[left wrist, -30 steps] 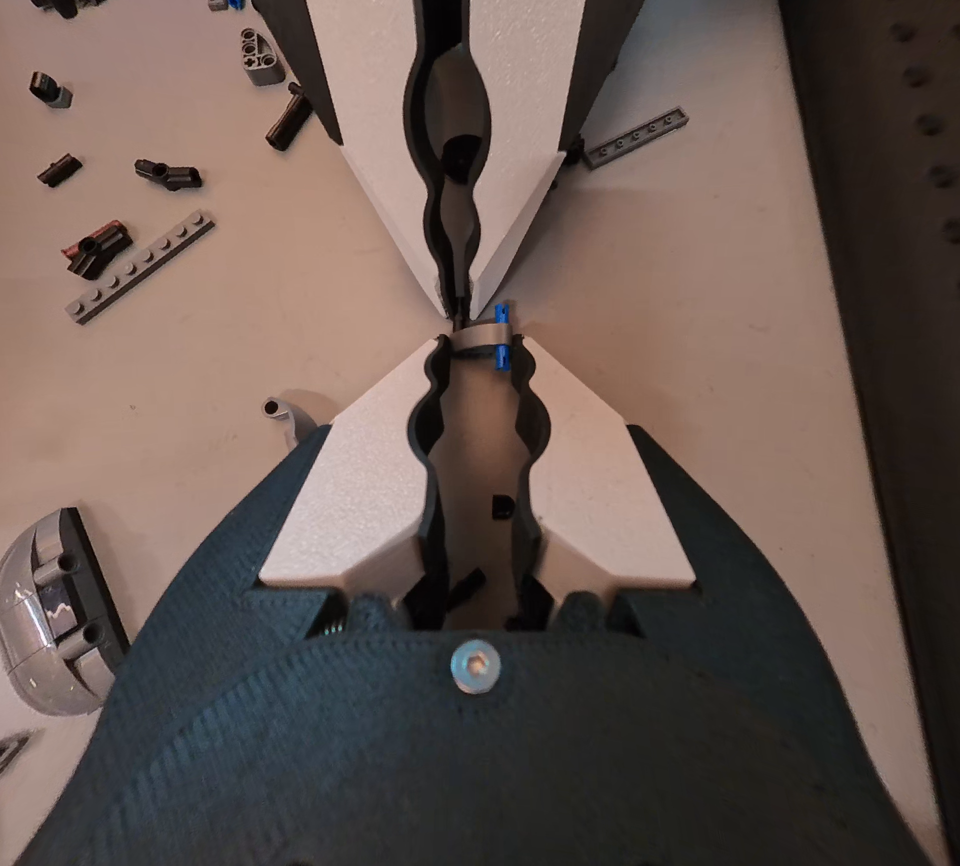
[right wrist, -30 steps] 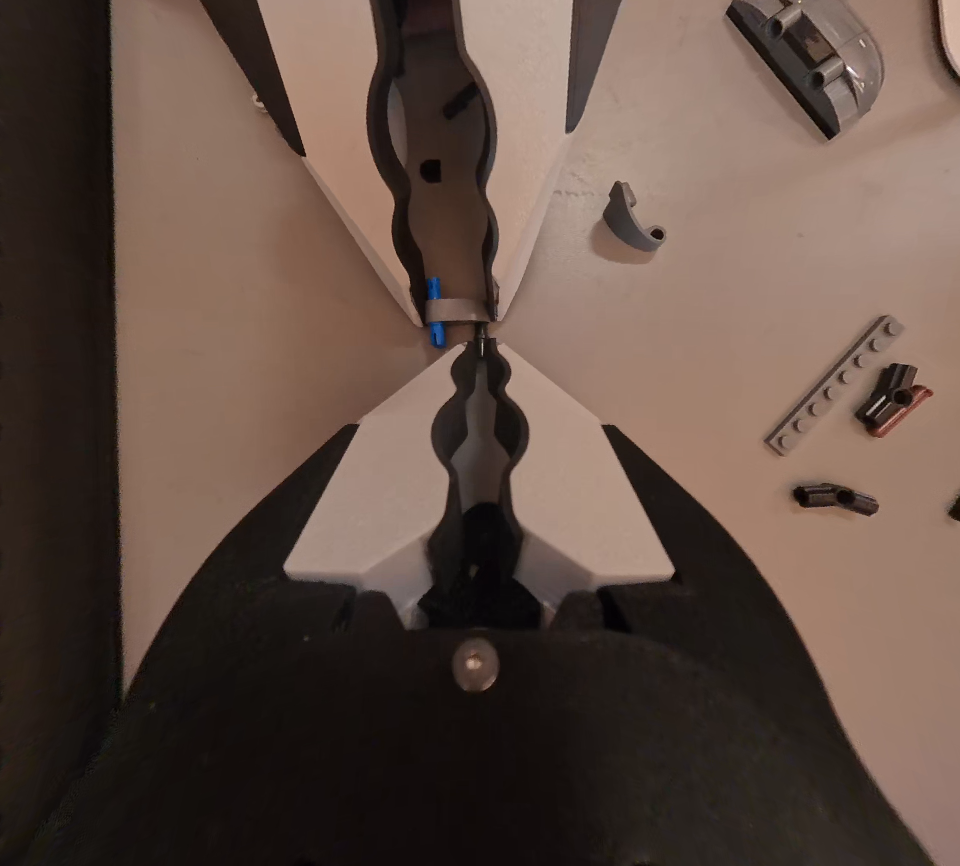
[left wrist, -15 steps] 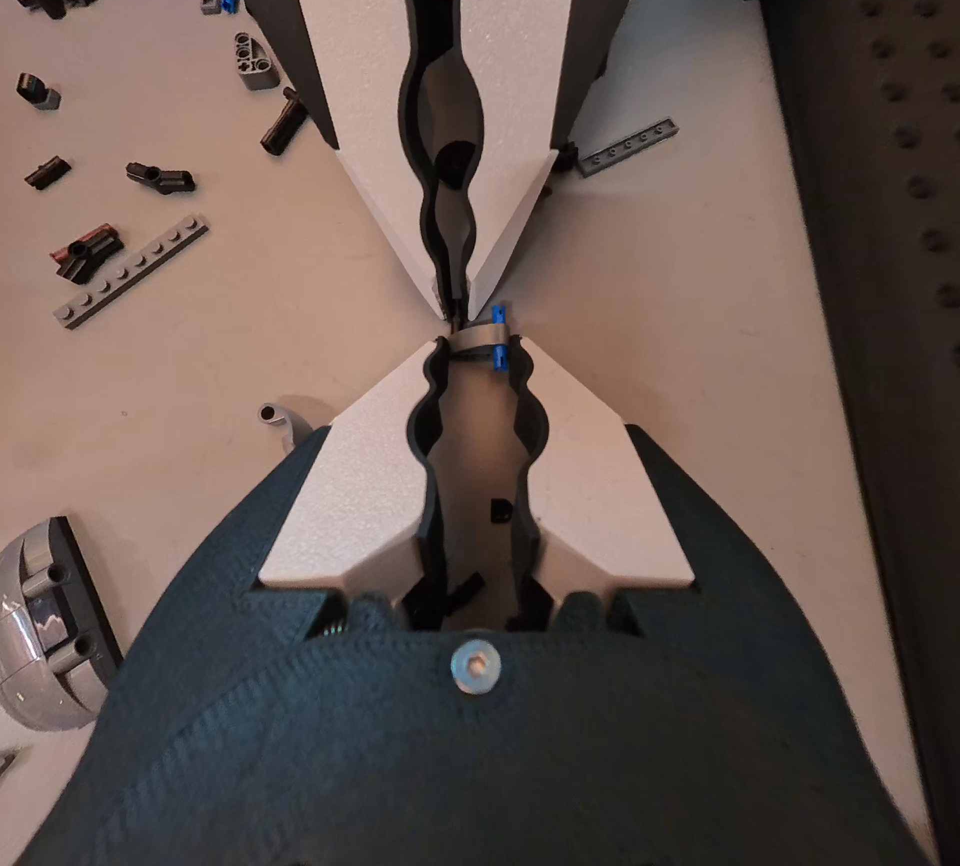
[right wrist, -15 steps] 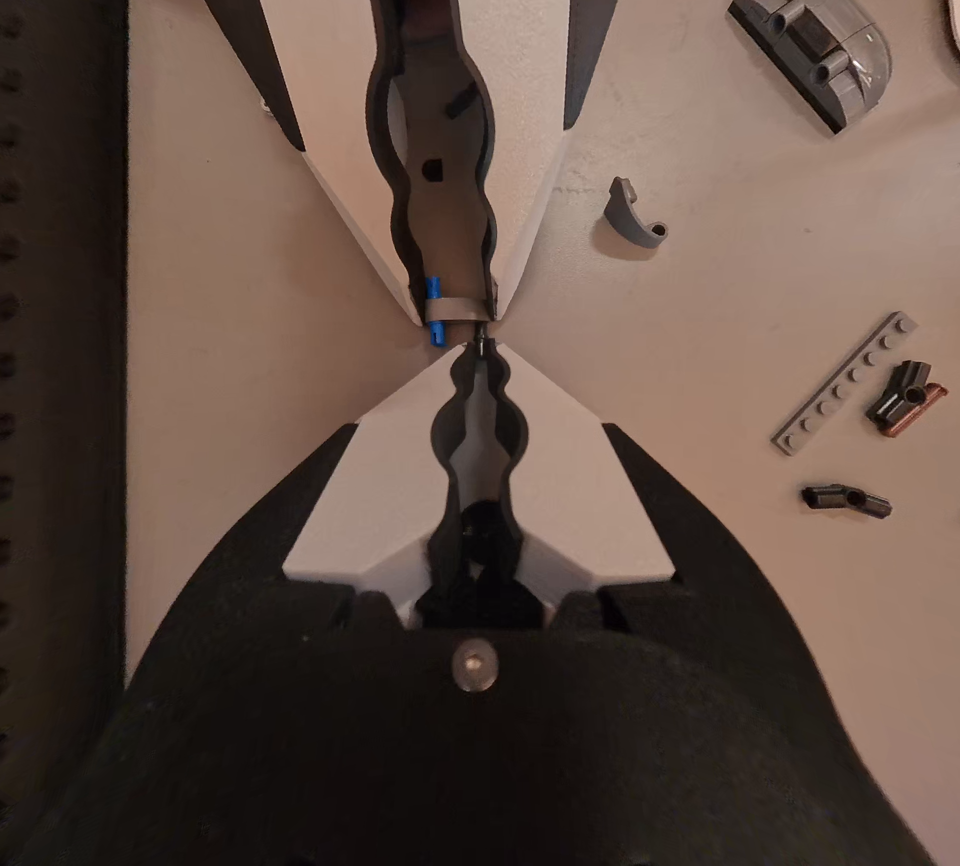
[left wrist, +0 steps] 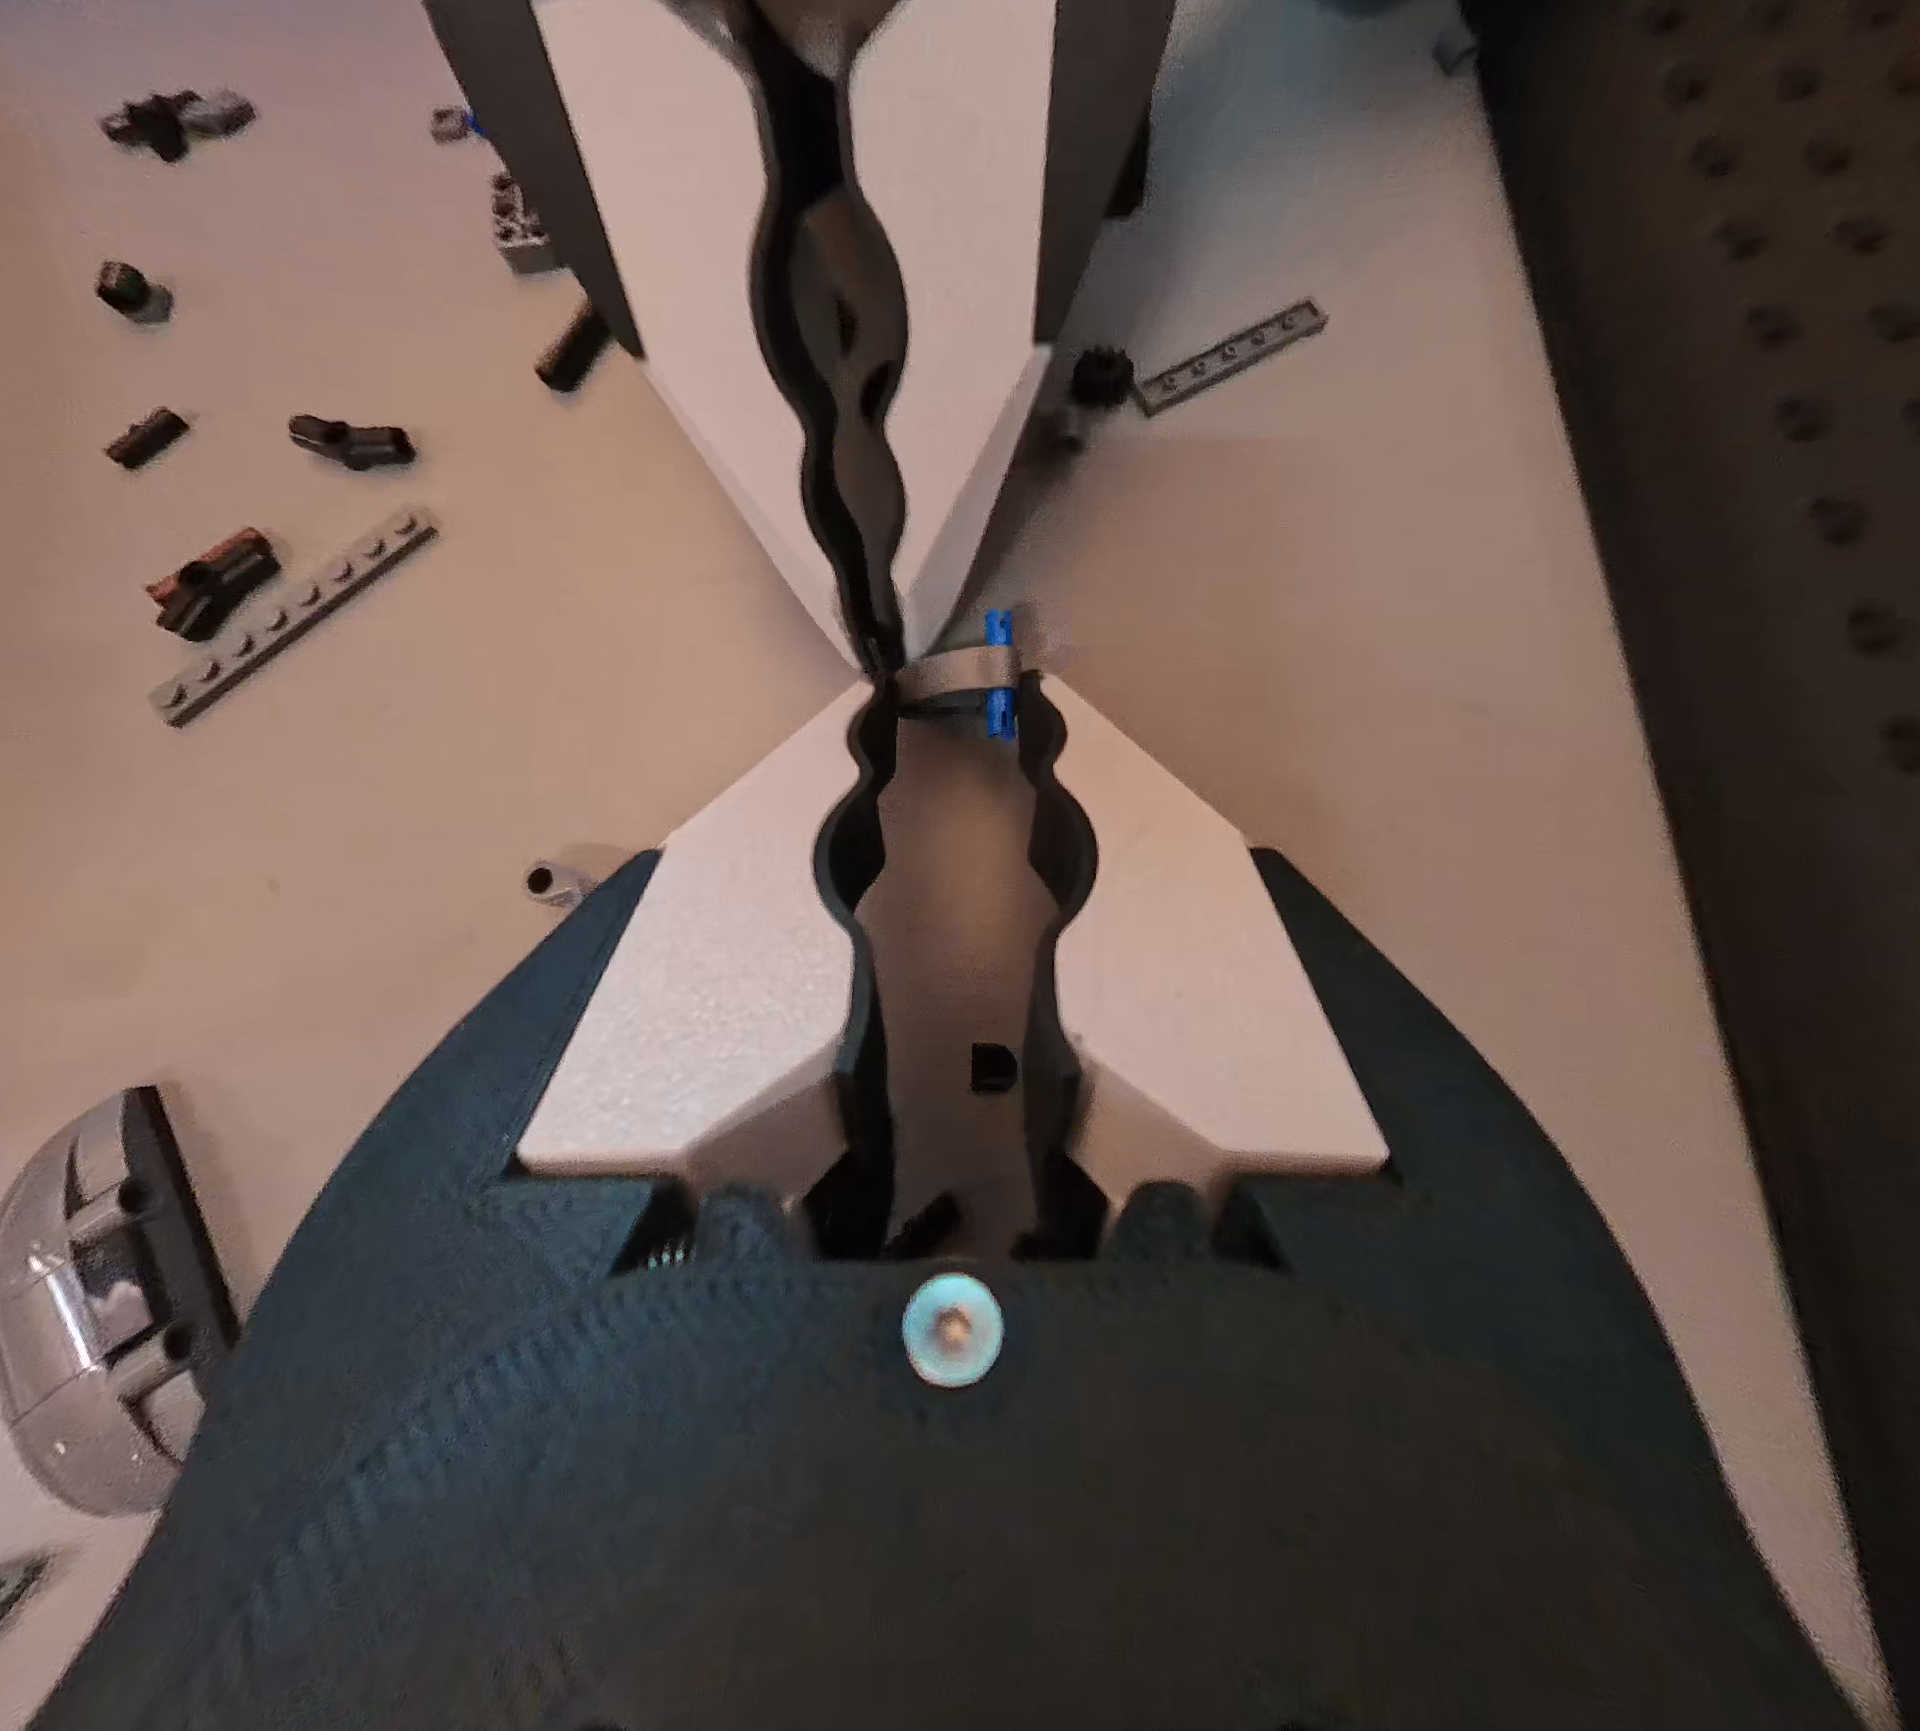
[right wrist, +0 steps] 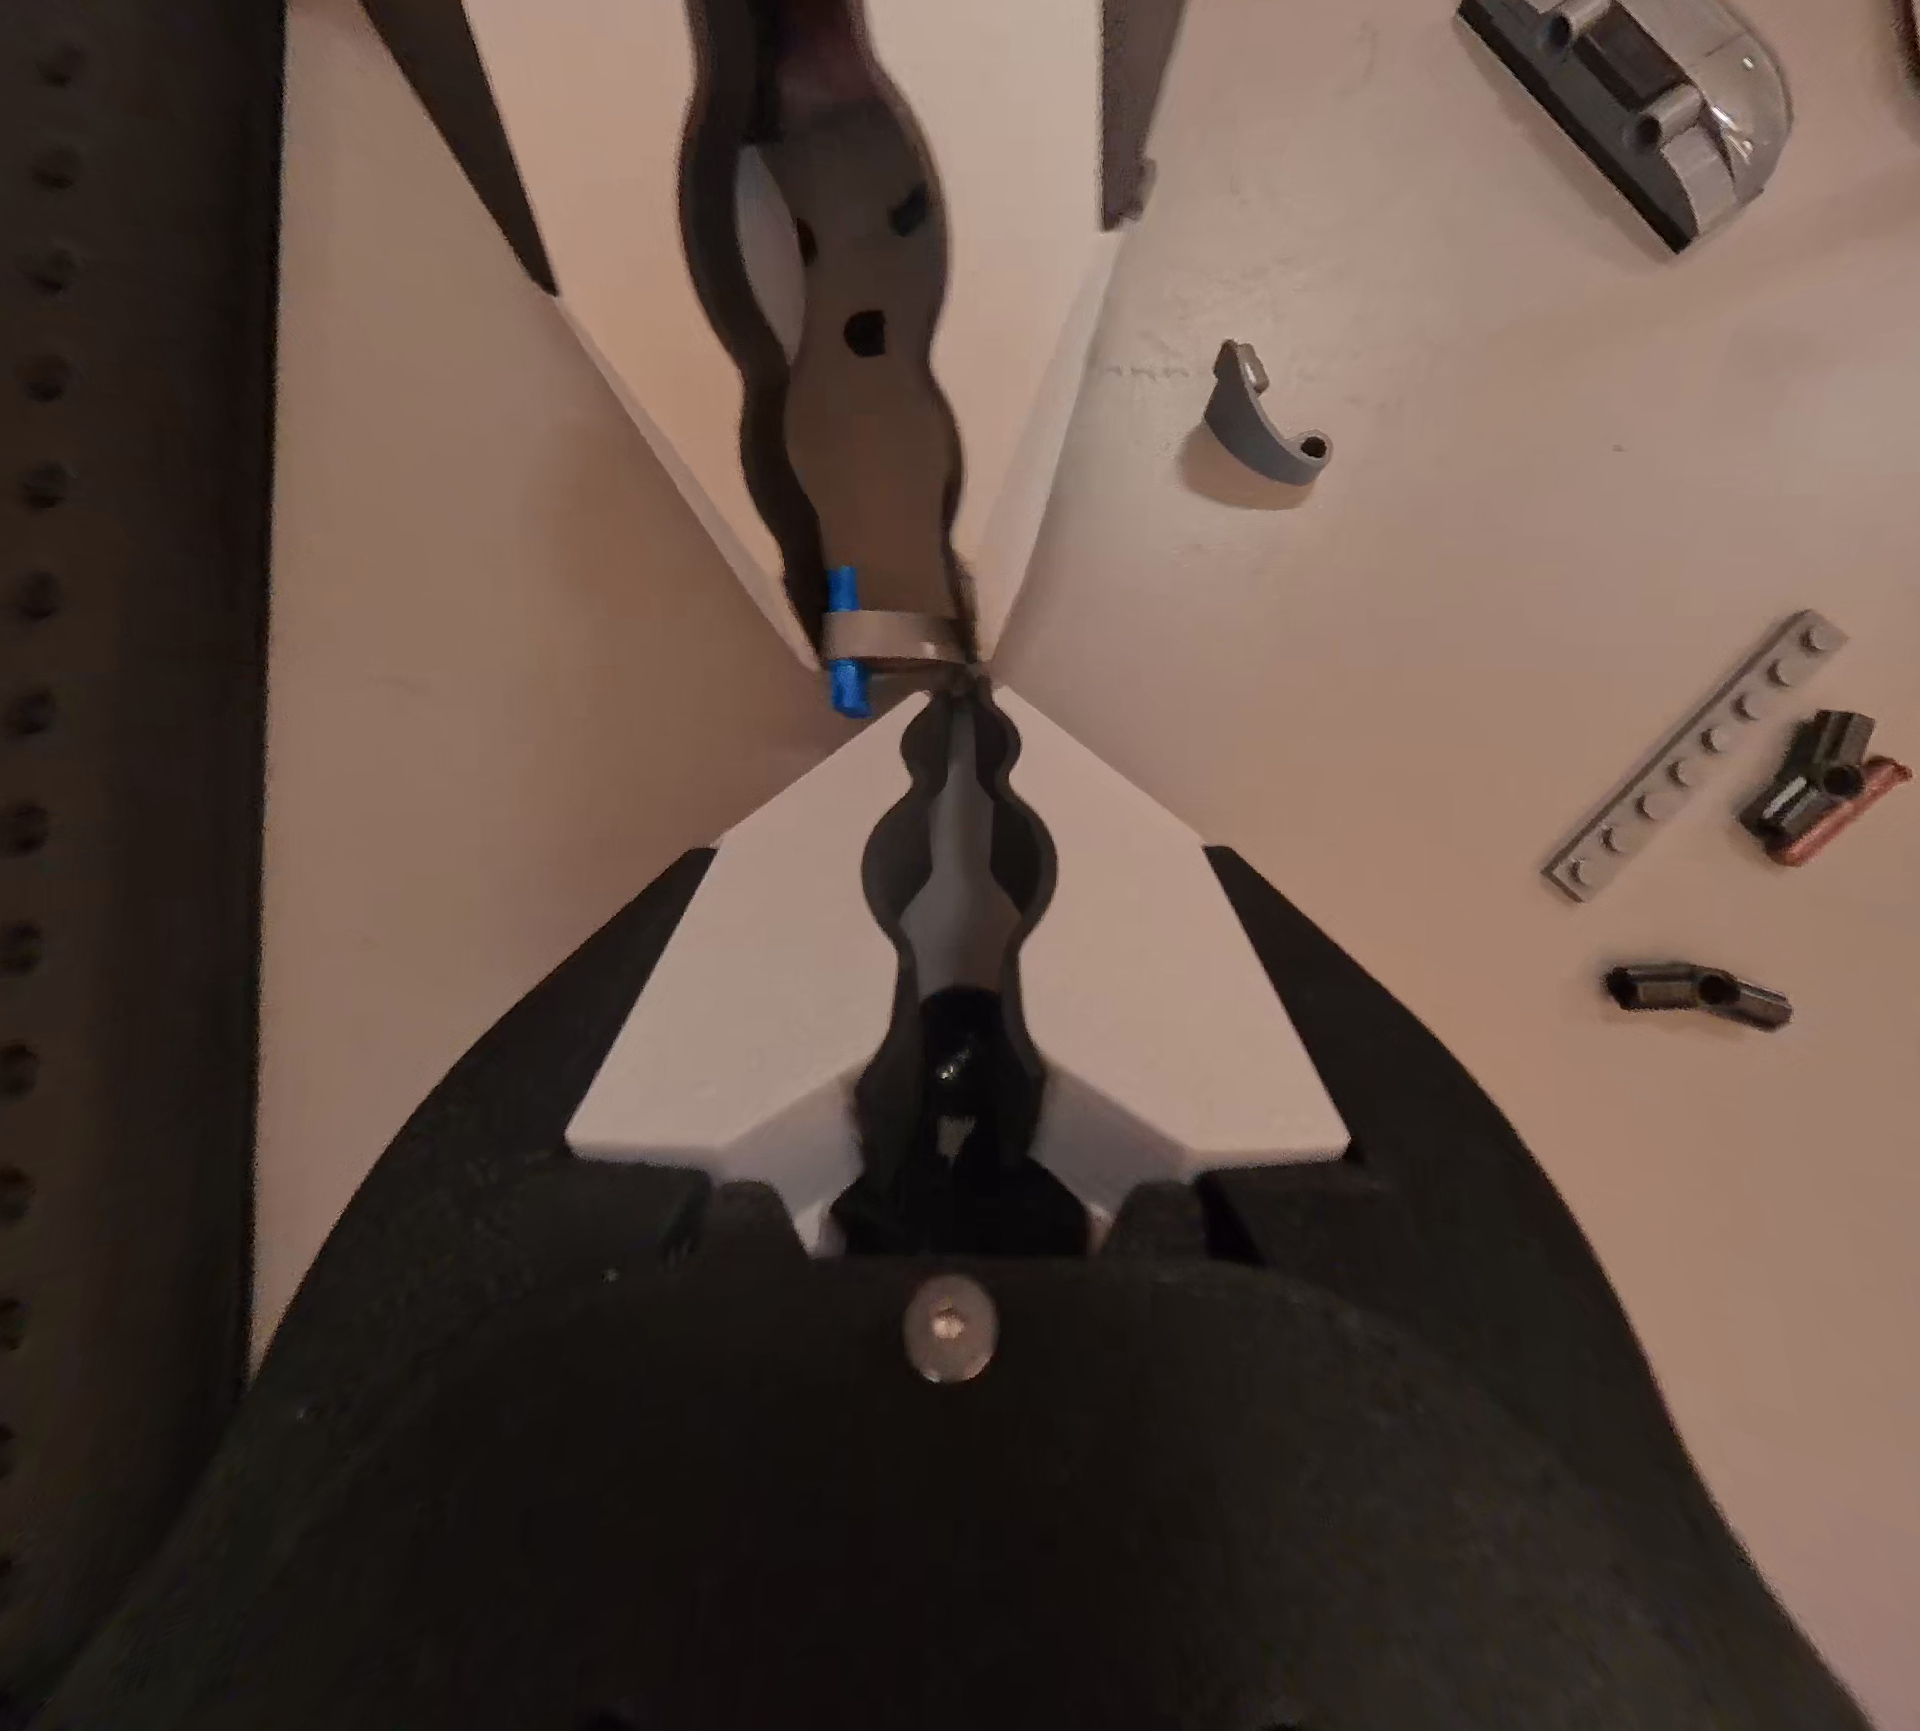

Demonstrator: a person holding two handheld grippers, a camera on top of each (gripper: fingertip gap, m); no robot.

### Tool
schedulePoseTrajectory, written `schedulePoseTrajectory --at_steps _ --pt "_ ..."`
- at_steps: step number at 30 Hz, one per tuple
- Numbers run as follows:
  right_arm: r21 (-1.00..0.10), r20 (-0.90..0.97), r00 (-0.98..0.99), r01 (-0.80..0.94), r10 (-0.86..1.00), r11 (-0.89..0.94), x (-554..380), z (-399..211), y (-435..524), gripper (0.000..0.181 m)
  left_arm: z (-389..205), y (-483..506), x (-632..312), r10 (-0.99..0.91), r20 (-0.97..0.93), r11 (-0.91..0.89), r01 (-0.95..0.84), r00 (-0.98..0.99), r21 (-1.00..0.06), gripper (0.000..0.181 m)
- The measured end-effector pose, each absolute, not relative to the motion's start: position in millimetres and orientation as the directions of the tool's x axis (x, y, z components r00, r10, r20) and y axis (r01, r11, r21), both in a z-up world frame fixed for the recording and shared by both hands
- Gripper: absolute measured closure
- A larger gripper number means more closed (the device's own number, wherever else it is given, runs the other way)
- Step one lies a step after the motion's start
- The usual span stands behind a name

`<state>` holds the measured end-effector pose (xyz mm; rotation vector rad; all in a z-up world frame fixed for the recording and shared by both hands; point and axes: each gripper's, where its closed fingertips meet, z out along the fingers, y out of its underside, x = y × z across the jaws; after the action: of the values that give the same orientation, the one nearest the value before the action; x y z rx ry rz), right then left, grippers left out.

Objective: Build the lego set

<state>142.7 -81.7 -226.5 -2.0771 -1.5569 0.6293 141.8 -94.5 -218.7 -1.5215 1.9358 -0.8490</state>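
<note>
Left gripper [left wrist: 956,694]: fingers narrow, clamped on grey curved piece [left wrist: 951,671] with blue pin [left wrist: 998,673] through one end. Piece held above table [left wrist: 1195,642], at fingertips. Right gripper [right wrist: 961,699]: fingers nearly closed, pinching small black pin [right wrist: 966,682]; pin tip touches grey piece end opposite blue pin. Grippers meet tip to tip. On table: second curved piece [right wrist: 1262,429], long grey plate [right wrist: 1694,756], black connector [right wrist: 1699,995], domed grey assembly [right wrist: 1621,71]. Dark studded mat [left wrist: 1766,538] along table edge.
</note>
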Motion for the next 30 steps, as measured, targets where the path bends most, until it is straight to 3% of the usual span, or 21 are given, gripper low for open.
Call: schedulePoseTrajectory --at_steps 26,30 --pt "-0.645 -0.075 0.229 0.731 0.971 -0.223 146 -217 -82 0.179 -224 -88 133 -0.972 -0.069 0.209 -0.684 -0.226 -0.699 0.153" --pt "-0.642 -0.078 0.228 0.734 0.97 -0.224 146 -218 -82 0.178 -216 -87 130 -0.97 -0.087 0.22 -0.67 -0.226 -0.709 0.161"
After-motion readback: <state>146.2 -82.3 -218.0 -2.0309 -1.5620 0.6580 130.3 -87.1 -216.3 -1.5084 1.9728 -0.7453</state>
